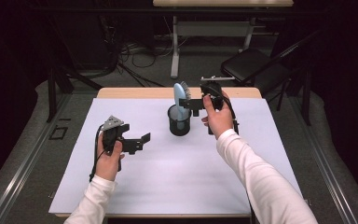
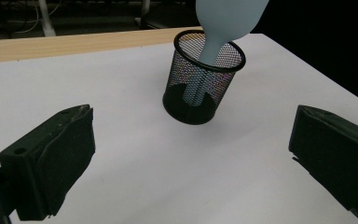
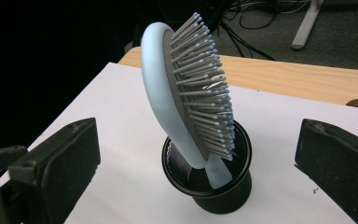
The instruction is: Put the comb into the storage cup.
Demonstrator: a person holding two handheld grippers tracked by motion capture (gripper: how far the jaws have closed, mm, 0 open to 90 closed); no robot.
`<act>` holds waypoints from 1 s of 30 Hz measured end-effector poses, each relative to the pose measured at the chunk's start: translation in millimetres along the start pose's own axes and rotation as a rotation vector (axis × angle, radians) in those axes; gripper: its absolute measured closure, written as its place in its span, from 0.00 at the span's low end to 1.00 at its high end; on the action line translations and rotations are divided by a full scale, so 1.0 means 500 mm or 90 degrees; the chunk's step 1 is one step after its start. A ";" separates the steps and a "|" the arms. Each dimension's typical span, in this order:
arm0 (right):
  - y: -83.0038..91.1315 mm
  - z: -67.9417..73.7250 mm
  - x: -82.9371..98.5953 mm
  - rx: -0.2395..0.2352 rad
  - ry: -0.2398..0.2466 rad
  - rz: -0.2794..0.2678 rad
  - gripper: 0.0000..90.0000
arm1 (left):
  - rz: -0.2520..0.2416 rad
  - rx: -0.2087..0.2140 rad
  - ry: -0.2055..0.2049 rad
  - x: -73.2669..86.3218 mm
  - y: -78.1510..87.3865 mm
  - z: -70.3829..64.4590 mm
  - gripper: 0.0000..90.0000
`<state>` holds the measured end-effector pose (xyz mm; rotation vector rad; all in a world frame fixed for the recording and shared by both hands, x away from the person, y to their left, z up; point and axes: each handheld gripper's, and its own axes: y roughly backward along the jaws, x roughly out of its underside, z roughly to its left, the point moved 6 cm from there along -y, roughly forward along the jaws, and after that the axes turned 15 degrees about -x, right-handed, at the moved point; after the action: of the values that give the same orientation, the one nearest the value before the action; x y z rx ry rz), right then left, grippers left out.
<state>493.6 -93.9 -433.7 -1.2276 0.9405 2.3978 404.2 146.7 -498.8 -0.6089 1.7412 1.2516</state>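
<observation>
Nothing sits between the grippers and the cup [image 1: 179, 122], just bare white sheet [image 1: 177, 172] on a wood table [image 1: 135, 92], with a chair [image 1: 254, 65] and cables behind. The brush [image 3: 186, 93] stands handle-down in the mesh cup, leaning on its rim. Left gripper [image 1: 141, 141] hangs wide open and empty off to the cup's left, right gripper [image 1: 190, 103] wide open and empty just beside the brush head.

High view overhead, gripper views close, sharing mesh cup [image 2: 203, 78]
</observation>
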 end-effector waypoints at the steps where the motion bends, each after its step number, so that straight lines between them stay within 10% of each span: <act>1: 0.001 0.000 0.000 0.000 0.000 0.000 0.00 | 0.000 0.002 0.001 0.000 0.000 -0.001 0.01; 30: 0.007 0.005 0.022 -0.016 0.016 0.028 0.00 | 0.004 0.004 -0.009 -0.003 0.008 -0.003 0.01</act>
<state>483.7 -95.4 -439.9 -1.2606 0.9581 2.4408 401.1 146.4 -495.6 -0.5898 1.7370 1.2519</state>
